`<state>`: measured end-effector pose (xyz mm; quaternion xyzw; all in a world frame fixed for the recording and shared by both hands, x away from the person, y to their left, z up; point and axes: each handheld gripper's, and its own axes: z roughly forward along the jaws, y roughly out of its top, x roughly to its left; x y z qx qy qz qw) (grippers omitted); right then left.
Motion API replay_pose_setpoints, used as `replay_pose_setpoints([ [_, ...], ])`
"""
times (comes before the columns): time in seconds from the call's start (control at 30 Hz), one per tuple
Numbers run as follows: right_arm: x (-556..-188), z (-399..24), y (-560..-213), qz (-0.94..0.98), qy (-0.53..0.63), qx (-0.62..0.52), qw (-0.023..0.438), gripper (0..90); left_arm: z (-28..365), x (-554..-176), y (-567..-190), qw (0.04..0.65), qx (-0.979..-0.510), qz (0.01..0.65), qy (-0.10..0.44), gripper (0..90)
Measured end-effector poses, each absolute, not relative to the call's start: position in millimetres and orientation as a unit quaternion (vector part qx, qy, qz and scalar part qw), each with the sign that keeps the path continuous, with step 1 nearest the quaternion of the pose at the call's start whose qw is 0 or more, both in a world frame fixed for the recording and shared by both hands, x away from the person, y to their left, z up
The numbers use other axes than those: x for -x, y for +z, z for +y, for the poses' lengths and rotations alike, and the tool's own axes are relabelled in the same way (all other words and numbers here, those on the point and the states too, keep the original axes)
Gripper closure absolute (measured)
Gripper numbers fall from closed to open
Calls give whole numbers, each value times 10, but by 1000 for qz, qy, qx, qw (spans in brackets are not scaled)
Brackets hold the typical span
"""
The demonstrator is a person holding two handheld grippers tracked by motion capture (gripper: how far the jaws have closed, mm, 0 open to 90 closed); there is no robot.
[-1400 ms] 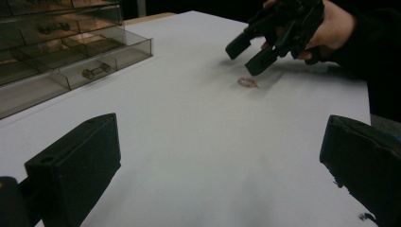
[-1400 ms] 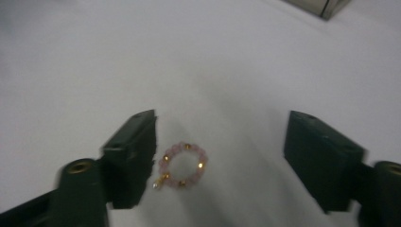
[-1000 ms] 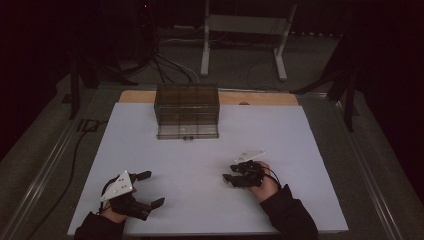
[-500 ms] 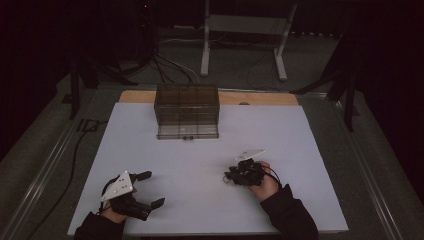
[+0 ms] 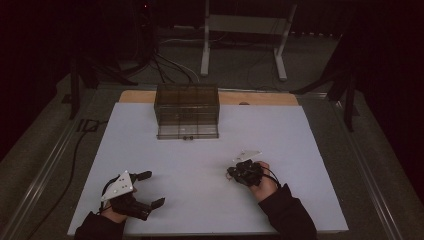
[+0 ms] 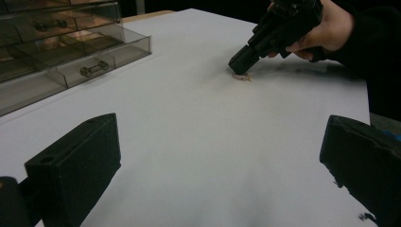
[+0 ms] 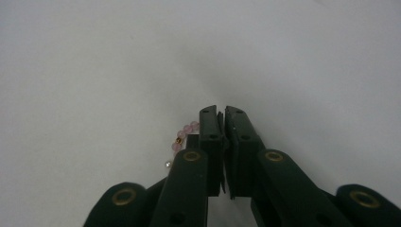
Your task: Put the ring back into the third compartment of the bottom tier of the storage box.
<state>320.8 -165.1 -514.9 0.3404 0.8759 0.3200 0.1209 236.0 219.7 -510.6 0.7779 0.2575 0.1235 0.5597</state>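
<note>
Two grippers are in use at the white table (image 5: 210, 165). Within the last second the jaws of the right gripper (image 7: 221, 113) have been closing, and they are now seen brought together; in the earlier high views they stood visibly wider at the same spot on the table. A pink bead bracelet (image 7: 182, 137) lies on the table surface directly at the jaw tips, and part of the strand is taken to be pinched between them (the contact point itself is hidden behind the left jaw). It is judged that the pick-up grip has just been made and that a lift can follow. The left gripper (image 5: 150, 189) is held with its jaws wide apart and nothing between them, resting near the front left of the table, well apart from the bracelet.

Differences between views are noted as follows. The beads, including a gold one and a small white one, are resolved in the right gripper view; in the high view they cannot be made out under the right gripper (image 5: 234, 173). From the left gripper view the bracelet (image 6: 242, 77) is seen as a pale smear beneath the right gripper's tip (image 6: 239, 64), confirming that it is still down on the table. A clear drawer cabinet (image 5: 187, 111) at the far edge is shown in the high view and the left gripper view, with metal handles on its drawers.
</note>
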Motion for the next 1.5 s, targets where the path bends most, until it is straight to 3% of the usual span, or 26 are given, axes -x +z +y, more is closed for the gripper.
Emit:
replay_pose_setpoints([
  [0.73, -3186, -1696, -5033, 860, 349, -353, 118, 897, 2193, -2367, -5109, 559, -779, 257, 123, 5],
  [0.8, -3188, -1679, -5061, 861, 348, -349, 120, 856, 2192, -2367, -5111, 558, -780, 256, 123, 5],
  [0.83, -3209, -1657, -5103, 861, 345, -353, 125, 744, 2190, -2369, -5114, 558, -779, 258, 122, 5],
  [0.9, -3231, -1641, -5153, 862, 338, -356, 126, 719, 2189, -2368, -5111, 559, -779, 256, 122, 5],
  [1.0, -3248, -1628, -5170, 864, 334, -357, 123, 754, 2190, -2368, -5113, 559, -779, 257, 122, 5],
  [1.1, -3236, -1546, -5130, 885, 300, -330, 136, 860, 2194, -2374, -5112, 559, -778, 258, 122, 5],
  [1.27, -3198, -1386, -5088, 904, 245, -304, 173, 864, 2190, -2373, -5115, 558, -779, 259, 121, 5],
  [1.37, -3289, -1427, -5063, 897, 251, -338, 131, 867, 2187, -2371, -5114, 559, -779, 257, 122, 5],
  [1.5, -3279, -1475, -5082, 886, 273, -354, 125, 880, 2193, -2378, -5110, 561, -777, 258, 122, 5],
])
